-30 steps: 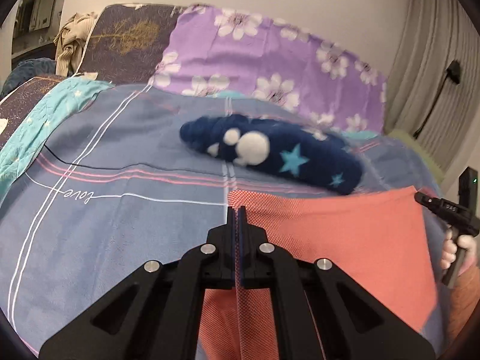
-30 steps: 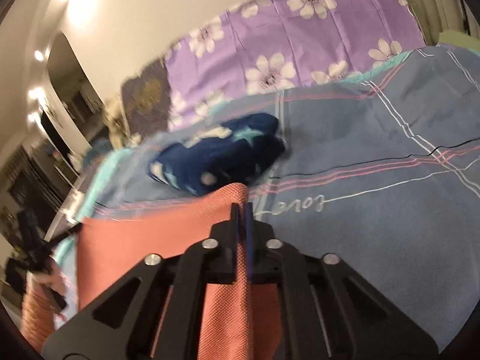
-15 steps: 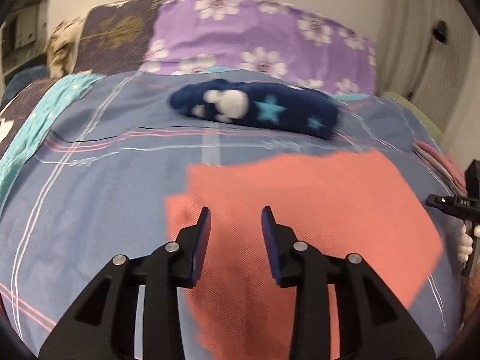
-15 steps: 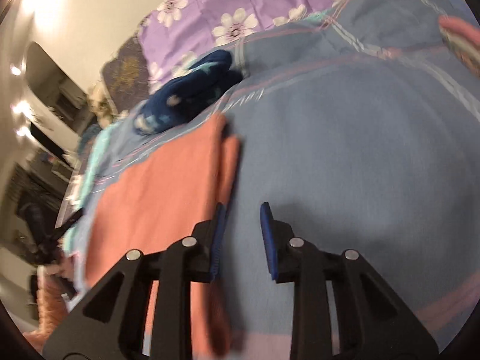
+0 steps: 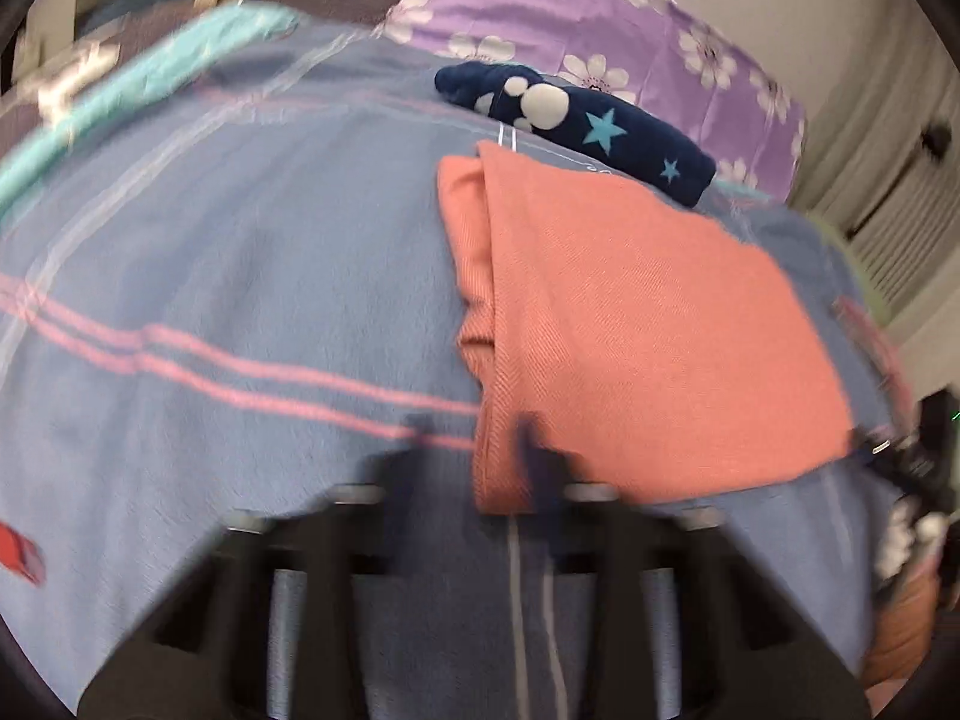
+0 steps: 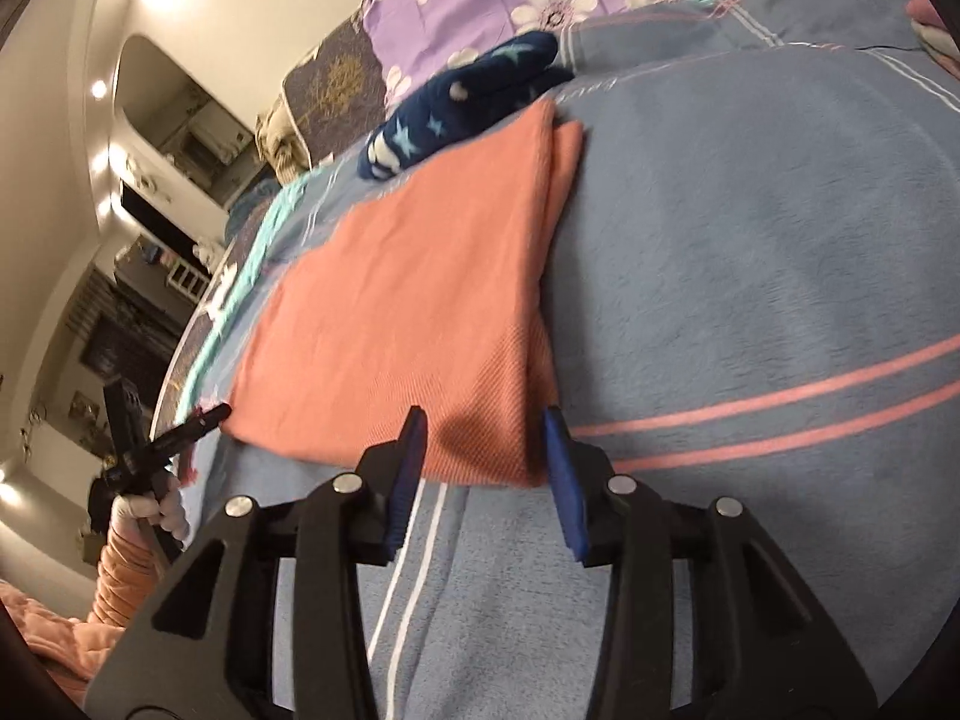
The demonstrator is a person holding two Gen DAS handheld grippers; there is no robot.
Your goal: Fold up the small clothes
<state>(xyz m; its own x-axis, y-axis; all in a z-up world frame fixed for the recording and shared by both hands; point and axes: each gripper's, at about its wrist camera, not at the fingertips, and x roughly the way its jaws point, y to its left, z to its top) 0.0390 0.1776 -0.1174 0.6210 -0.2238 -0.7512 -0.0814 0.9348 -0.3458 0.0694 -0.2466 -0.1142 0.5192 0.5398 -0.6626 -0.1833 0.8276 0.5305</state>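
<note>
A salmon-pink cloth [image 5: 636, 324] lies folded flat on the blue striped bedspread [image 5: 252, 300]. It also shows in the right wrist view [image 6: 408, 300]. My left gripper [image 5: 474, 450] is open and blurred, at the cloth's near left corner. My right gripper [image 6: 486, 438] is open, its blue-padded fingers astride the cloth's near right corner, holding nothing. The left gripper also shows at the cloth's far corner in the right wrist view [image 6: 204, 417].
A dark blue rolled garment with stars [image 5: 576, 120] lies beyond the cloth, also in the right wrist view [image 6: 462, 102]. Purple flowered pillows [image 5: 600, 30] stand behind it. Pink folded clothes [image 6: 930, 24] sit at the bed's right edge.
Both grippers let go of the pink cloth and opened. The cloth now lies folded on the bed, and both grippers have pulled back to its near corners.
</note>
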